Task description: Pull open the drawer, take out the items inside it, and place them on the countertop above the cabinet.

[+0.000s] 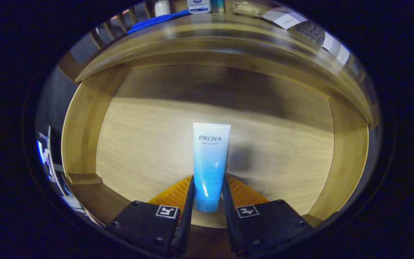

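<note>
the tube's cap end sits low between the fingers, its lower sides covered by them. the gripper clamps the tube over the open drawer, countertop beyond.

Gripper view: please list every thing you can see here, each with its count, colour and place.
tube: one, white fading to blue, cap end between the gripper's fingers, body reaching ahead over the drawer floor.
drawer: one, light wood, pulled open, its floor and walls around the tube.
countertop: one, brown wood, above and beyond the drawer.
blue flat item: one, blue, on the countertop; blurred, kind unclear.
white containers: two, white, at the back of the countertop.
papers or boxes: a few, white and dark, on the countertop beside the containers.
gripper: one, both fingers pressing the tube's sides.
</note>
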`<action>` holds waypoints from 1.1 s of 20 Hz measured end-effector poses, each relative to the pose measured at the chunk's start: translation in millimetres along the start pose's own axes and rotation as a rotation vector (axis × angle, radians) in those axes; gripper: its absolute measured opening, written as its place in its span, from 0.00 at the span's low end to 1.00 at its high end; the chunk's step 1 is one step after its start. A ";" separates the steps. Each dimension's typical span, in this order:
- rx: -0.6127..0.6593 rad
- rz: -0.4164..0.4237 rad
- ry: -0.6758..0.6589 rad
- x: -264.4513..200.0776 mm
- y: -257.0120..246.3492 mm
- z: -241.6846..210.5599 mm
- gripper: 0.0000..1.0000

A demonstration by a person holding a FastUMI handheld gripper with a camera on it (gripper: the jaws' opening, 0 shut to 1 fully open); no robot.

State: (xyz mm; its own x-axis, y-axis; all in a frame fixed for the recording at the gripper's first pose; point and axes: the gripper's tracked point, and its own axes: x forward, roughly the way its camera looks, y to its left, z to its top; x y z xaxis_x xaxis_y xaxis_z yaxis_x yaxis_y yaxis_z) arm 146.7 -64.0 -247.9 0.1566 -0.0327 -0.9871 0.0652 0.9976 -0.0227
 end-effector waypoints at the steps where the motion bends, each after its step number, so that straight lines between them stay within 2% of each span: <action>1: 0.003 0.006 -0.012 -3.5 -0.1 -0.3 0.44; 8: -0.010 0.047 -0.105 -58.0 12.8 0.0 0.42; 15: -0.019 0.045 -0.211 -115.0 23.9 22.2 0.42; 17: -0.010 0.077 -0.228 -125.3 29.9 29.8 0.42; 22: 0.010 0.058 -0.243 -128.7 25.3 56.5 0.42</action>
State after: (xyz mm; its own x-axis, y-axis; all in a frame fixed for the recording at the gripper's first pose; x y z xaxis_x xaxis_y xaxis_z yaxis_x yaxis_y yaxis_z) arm 183.8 -38.0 -112.5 0.3930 0.0095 -0.9195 0.0586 0.9977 0.0354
